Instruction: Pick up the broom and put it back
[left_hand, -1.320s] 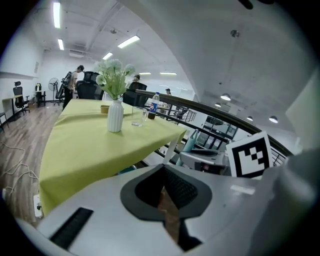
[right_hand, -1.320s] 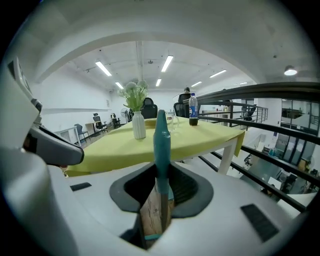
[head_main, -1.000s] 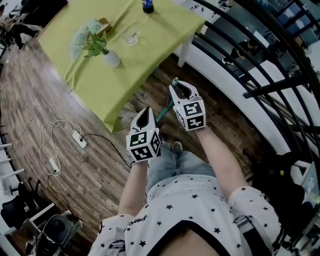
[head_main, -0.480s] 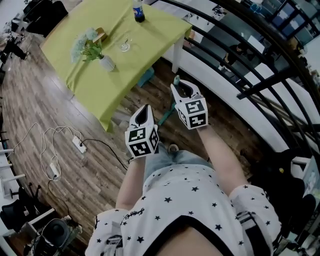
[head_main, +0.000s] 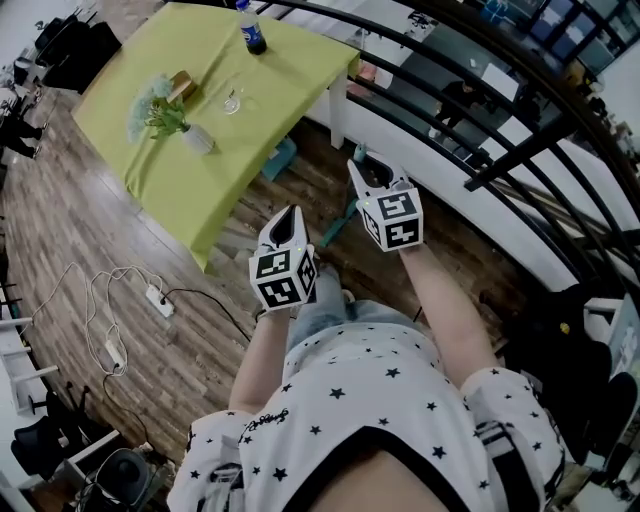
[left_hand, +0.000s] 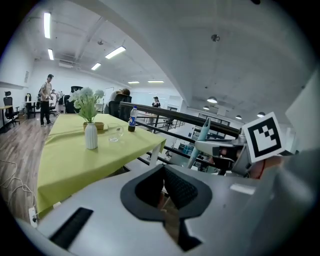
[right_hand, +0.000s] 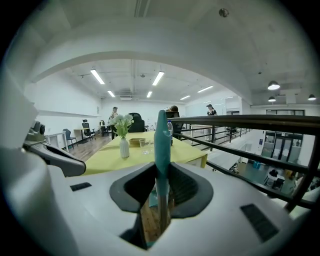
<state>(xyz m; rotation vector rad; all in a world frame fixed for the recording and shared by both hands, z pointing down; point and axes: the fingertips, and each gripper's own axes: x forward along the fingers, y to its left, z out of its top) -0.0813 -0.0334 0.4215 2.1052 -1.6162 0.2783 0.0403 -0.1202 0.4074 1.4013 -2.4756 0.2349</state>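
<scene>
The broom's teal handle (right_hand: 161, 140) stands upright between the pads of my right gripper (right_hand: 161, 172), which is shut on it. In the head view the right gripper (head_main: 358, 165) is near the railing, and the handle (head_main: 338, 218) slants down below it toward the wooden floor; the broom's head is hidden. My left gripper (head_main: 295, 212) hangs lower and to the left, apart from the broom, jaws together with nothing in them. The left gripper view shows its pads (left_hand: 177, 187) meeting, and the handle (left_hand: 202, 137) and right gripper (left_hand: 225, 147) off to the right.
A table with a green cloth (head_main: 200, 170) stands ahead left, bearing a vase of flowers (head_main: 185, 130), a glass (head_main: 232, 100) and a bottle (head_main: 250, 30). A teal object (head_main: 283, 158) lies under it. Black railing (head_main: 480, 110) runs along the right. Power strip and cables (head_main: 160, 300) lie left.
Both grippers have lifted and moved forward toward the railing, the right one carrying the broom handle. The table has slid up and left in the head view.
</scene>
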